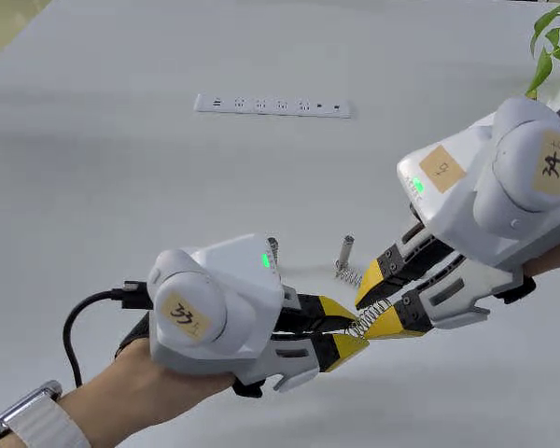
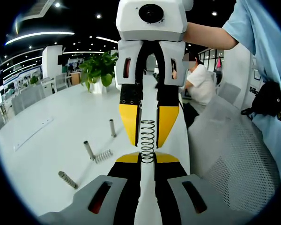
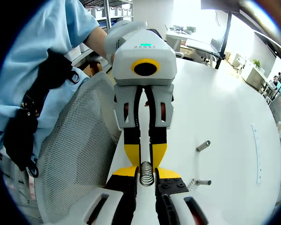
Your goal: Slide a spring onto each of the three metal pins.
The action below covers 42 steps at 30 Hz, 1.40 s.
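A small steel spring hangs above the white table, bridging the two grippers, which face each other tip to tip. My left gripper is shut on its near end. My right gripper closes its yellow fingers on the far end. In the left gripper view the spring runs straight ahead from my jaws into the right gripper. Three metal pins stand on the table: a bare one, one with a loose spring lying at its foot, and one wearing a spring.
A white power strip lies further back on the table. A potted plant stands at the far right corner. A mesh chair and a person in a blue shirt are beside the table edge.
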Available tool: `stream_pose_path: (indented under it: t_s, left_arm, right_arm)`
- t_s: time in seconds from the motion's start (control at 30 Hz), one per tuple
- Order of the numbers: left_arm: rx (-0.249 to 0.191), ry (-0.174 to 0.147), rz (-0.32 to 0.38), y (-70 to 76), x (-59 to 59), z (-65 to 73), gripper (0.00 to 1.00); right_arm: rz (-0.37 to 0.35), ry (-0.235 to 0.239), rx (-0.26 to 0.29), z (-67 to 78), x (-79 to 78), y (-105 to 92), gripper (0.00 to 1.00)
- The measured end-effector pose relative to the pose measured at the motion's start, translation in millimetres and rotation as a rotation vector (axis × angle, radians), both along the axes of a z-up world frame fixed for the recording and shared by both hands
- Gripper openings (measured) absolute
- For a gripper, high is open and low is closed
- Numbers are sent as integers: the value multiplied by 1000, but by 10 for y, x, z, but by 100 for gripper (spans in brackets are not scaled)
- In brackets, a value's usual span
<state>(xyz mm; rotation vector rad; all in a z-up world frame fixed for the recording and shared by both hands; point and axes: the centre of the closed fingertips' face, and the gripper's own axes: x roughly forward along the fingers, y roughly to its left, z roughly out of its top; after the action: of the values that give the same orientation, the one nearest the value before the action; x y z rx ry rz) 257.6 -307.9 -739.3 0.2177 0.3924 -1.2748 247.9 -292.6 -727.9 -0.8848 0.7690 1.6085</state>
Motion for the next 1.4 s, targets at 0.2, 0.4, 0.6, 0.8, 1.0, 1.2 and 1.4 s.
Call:
stream_pose_path:
  t_s: [0.2,0.4,0.6,0.8,1.0,1.2,1.4]
  left_arm:
    - [-14,0,1,-11,1,25,6]
    - [-15,0,-3,-24,-6,30,6]
    - [-16,0,-2,-42,-8,28,7]
    - [-18,-4,4,-46,4,31,7]
    - [-19,0,5,-40,5,30,7]
    - [-17,-27,17,-26,21,20,7]
    - [-32,-11,44,-1,42,1,8]
  right_arm:
    - [4,6,-5,0,-28,5,10]
    - [10,1,-16,-14,-41,-10,8]
    - [0,9,-25,-16,-45,-27,8]
    - [2,5,-28,-16,-17,-25,7]
    - [2,6,-30,-14,-14,-13,7]
    - [2,1,-37,-20,-4,-9,7]
    - [-2,4,-36,-35,6,5,7]
